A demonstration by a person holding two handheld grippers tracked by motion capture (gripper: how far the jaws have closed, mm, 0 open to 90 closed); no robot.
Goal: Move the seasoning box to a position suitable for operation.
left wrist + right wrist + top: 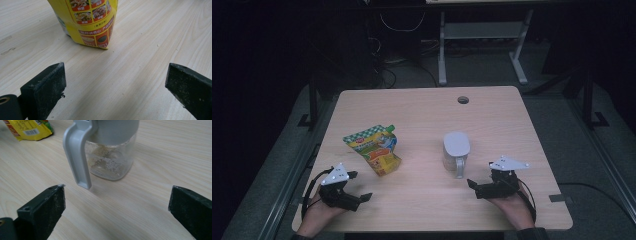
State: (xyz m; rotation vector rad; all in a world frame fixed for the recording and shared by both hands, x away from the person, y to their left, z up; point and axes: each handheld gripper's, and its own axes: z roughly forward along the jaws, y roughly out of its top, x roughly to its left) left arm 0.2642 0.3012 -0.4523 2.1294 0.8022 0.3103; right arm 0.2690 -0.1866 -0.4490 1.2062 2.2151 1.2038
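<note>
A yellow and green snack bag (373, 148) stands on the wooden table (422, 110), left of centre. Right of it is a clear glass jar (456, 151) with a grey lid and a grey handle (77, 160) that faces the near edge. My left gripper (360, 186) rests near the front left, open, with the bag (90, 22) a short way ahead of its empty jaws (115, 67). My right gripper (480, 174) is open at the front right. Its jaws (117, 188) point at the jar (112, 157) and hold nothing.
A round cable hole (463, 100) sits near the table's far edge. Beyond the table stand grey desk legs (442, 50) and loose cables on a dark floor. A corner of the bag (30, 130) shows at the right gripper view's upper left.
</note>
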